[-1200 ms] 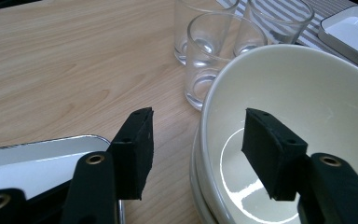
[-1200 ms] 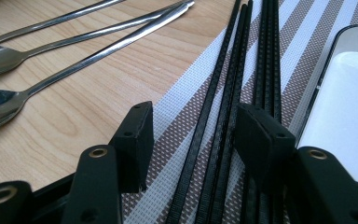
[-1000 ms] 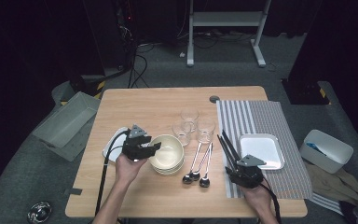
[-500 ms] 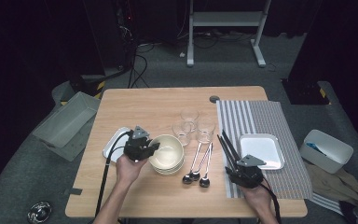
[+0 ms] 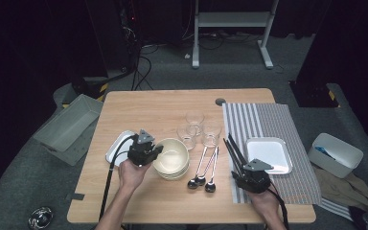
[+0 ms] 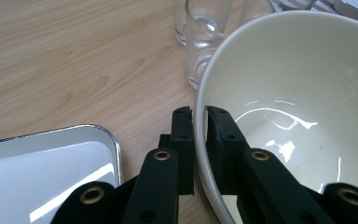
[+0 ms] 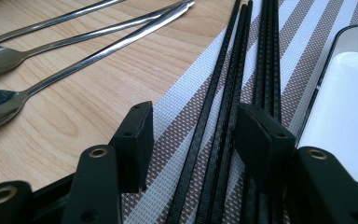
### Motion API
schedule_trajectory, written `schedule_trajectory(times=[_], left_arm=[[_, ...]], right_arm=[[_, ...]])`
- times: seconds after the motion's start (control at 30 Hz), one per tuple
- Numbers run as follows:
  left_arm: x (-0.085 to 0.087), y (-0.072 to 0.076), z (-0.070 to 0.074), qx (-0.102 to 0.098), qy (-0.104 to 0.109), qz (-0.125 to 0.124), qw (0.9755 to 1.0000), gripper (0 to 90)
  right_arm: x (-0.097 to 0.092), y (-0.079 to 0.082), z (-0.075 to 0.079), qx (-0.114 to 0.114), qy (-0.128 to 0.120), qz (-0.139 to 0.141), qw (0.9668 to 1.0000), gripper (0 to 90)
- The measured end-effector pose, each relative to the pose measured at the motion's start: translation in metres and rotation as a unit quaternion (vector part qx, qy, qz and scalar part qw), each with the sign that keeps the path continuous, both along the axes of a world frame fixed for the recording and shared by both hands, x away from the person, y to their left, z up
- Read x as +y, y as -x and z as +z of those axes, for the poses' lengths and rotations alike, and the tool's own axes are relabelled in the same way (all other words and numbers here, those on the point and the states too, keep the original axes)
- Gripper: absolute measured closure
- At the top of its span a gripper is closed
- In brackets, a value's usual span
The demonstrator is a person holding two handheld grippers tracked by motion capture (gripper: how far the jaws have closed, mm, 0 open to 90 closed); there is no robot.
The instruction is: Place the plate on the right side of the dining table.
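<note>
Cream bowl: the top bowl (image 6: 298, 107) of a small stack stands on the wooden table (image 5: 172, 103), left of centre, between the metal tray (image 6: 46, 172) and the drinking glasses (image 5: 199, 128).
Left tool: the left tool (image 6: 199, 114) has just been closing its jaws; the bowl's near rim now sits between them, one pad outside the wall and one inside, and the pads look pressed on it.
What changed: a second ago the jaws stood wide around the rim; now they pinch it. The hand itself has kept its place.
Meaning: the grasp looks made, so lifting the bowl off the stack is likely next; a thin rim pinch may let it tilt.
Spoons: three spoons (image 5: 202, 168) lie just right of the bowls, untouched.
Right tool: the right tool (image 7: 191, 123) rests low over the striped placemat (image 5: 268, 120), its jaws spread either side of the black chopsticks (image 7: 233, 93), not gripping them.
White tray: the white tray (image 5: 268, 154) lies on the placemat beside it.
</note>
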State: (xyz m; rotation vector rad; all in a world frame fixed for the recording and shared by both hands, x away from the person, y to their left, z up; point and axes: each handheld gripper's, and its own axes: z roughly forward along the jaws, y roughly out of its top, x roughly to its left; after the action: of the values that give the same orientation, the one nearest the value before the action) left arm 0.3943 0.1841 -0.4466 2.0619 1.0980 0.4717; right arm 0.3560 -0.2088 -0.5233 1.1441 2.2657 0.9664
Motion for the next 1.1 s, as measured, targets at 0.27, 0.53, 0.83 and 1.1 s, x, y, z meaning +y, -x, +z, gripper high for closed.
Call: schedule_trajectory(times=[0.27,0.53,0.83,1.1], left_arm=[[-0.0002,0.0012,0.0003,-0.006,-0.003,-0.001,1.0,81.9],[-0.0008,0.0029,0.0005,-0.01,-0.005,0.003,0.9999,81.9],[-0.001,0.0051,0.0026,-0.018,-0.005,0.007,0.9998,82.4],[-0.0006,0.0057,0.0074,-0.02,-0.002,0.007,0.9998,82.9]], right_arm=[[0.0,0.0001,0.0,0.0,0.0,0.0,1.0,47.3],[0.0001,0.0001,0.0,-0.001,0.001,0.0,1.0,47.3],[0.0001,0.0001,0.0,-0.001,0.001,0.0,1.0,47.3],[0.0001,0.0001,0.0,-0.001,0.001,0.0,1.0,47.3]])
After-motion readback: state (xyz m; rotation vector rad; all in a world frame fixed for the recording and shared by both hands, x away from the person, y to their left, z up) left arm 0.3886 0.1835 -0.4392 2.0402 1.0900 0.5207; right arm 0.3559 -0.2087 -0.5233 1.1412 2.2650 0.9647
